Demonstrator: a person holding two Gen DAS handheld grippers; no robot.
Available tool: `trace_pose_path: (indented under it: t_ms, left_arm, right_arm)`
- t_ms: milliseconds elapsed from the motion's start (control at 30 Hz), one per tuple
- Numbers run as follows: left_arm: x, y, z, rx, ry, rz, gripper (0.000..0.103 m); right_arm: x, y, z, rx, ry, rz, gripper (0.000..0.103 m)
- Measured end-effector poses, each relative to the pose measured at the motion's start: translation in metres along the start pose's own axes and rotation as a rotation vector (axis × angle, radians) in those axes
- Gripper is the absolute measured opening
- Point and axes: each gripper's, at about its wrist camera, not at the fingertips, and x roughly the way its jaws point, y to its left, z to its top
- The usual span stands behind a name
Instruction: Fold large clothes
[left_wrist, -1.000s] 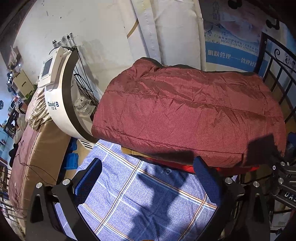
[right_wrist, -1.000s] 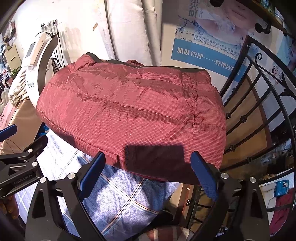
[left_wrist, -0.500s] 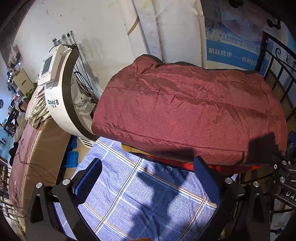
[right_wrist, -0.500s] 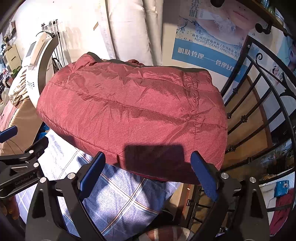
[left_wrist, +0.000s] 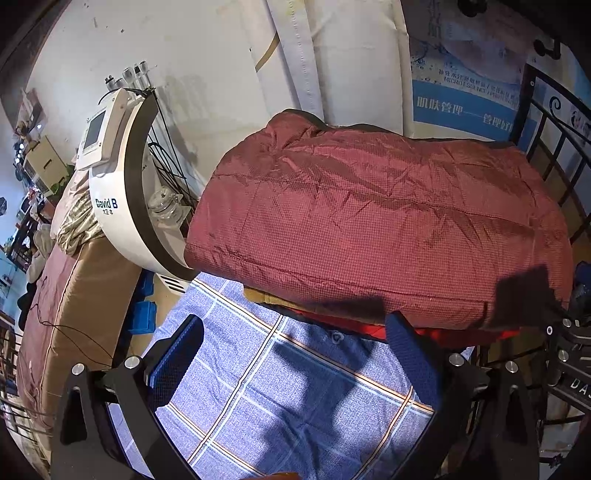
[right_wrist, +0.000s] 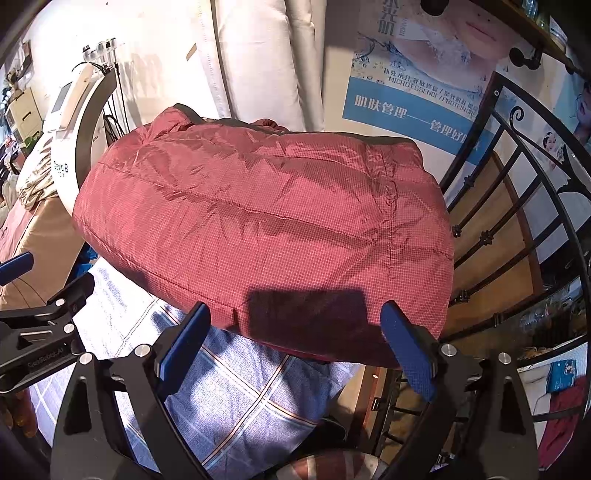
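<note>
Left tool (left_wrist: 295, 354): released, blue pads spread wide, empty, above checked blue sheet (left_wrist: 280, 391). Right tool (right_wrist: 295, 328): released, spread, empty, tips at near edge of red quilted jacket (right_wrist: 266, 229). Jacket folded into a puffy block, lying on the sheet atop other red and tan cloth. Black iron railing (right_wrist: 517, 229) just beside; white machine (left_wrist: 114, 206) to left.

A beauty or skin-care salon, by the look of it — a skincare poster (right_wrist: 413, 96) with a woman's face hangs on the wall, a white treatment machine (left_wrist: 110, 192) stands beside a padded treatment bed (left_wrist: 74, 295).
</note>
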Motion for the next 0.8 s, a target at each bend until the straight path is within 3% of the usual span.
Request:
trace_pose_path:
  t_ms: [333,800]
  left_arm:
    - [-0.0059,-0.0013,-0.0025,0.012,-0.033,-0.010,0.097]
    - [-0.0040,-0.0072,-0.0063,0.042,-0.005,0.005,0.097]
  right_arm:
    - [0.0009,-0.0019,0.0007,0.007,-0.002,-0.004,0.092]
    - [0.0017,-0.0025,-0.0009,0.008,-0.001,-0.004,0.092]
